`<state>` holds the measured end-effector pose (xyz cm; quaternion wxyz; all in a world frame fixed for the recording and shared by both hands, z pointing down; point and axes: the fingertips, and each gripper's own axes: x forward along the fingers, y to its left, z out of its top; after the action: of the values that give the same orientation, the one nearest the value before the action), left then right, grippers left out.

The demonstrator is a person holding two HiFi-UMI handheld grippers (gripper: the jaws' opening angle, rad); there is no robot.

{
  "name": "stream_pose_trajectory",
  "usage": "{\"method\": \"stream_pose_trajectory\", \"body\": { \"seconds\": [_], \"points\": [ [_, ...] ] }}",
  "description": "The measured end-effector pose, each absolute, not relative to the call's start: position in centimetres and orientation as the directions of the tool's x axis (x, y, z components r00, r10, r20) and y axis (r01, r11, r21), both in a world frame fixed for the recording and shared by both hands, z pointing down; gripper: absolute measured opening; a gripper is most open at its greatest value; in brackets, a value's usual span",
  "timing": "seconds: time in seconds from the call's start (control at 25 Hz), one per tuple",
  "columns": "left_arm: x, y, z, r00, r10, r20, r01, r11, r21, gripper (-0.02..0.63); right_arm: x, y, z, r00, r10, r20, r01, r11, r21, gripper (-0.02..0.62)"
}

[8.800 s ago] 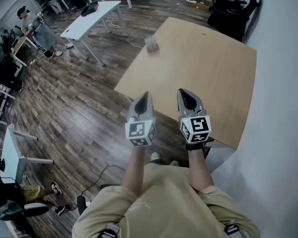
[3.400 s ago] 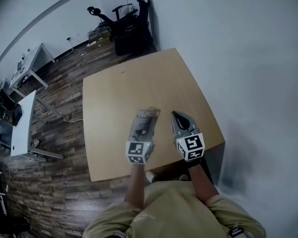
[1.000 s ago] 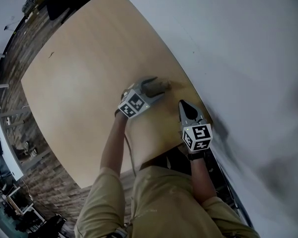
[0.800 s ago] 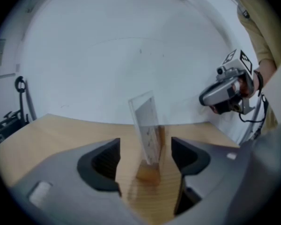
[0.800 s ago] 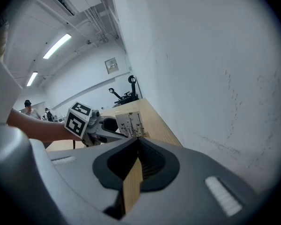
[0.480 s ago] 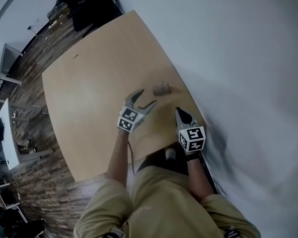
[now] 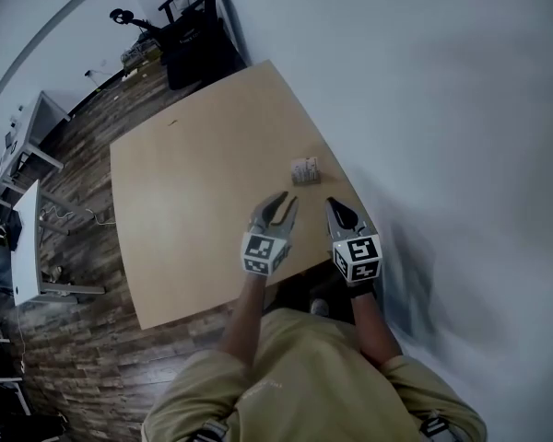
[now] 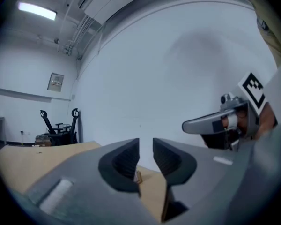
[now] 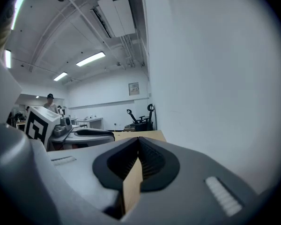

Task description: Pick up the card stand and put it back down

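Observation:
The card stand, a small pale holder, stands on the wooden table near its right edge by the wall. It shows small and far between the jaws in the left gripper view. My left gripper hovers short of it, raised off the table. Its jaws have just been closing and stand a narrow gap apart with nothing between them. My right gripper hangs beside it, nearer the wall, its jaws shut and empty.
A white wall runs along the table's right edge. Black office chairs stand at the far corner. White desks are on the wood floor to the left. A person stands far off.
The left gripper let go of the card stand, drew back toward me and rose, and its jaws narrowed. The right gripper rose too. The stand stays on the table.

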<state>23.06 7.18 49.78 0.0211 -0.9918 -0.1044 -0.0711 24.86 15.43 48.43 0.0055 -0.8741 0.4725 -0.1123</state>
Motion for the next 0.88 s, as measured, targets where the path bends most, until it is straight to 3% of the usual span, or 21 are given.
{"method": "stream_pose_trajectory", "body": {
  "seconds": [0.2,0.88],
  "points": [
    [20.1,8.4,47.8,0.985,0.113,0.132,0.119,-0.992,-0.039,0.009,22.3,16.9,46.5,0.564,-0.813,0.146,-0.815,-0.577,-0.059,0.005],
    [15.7,9.4,45.8,0.994,0.059,0.094,0.061,-0.998,-0.029,0.005,18.5,17.3,44.6,0.578,-0.809,0.103,-0.813,-0.582,-0.009,0.005]
  ]
}}
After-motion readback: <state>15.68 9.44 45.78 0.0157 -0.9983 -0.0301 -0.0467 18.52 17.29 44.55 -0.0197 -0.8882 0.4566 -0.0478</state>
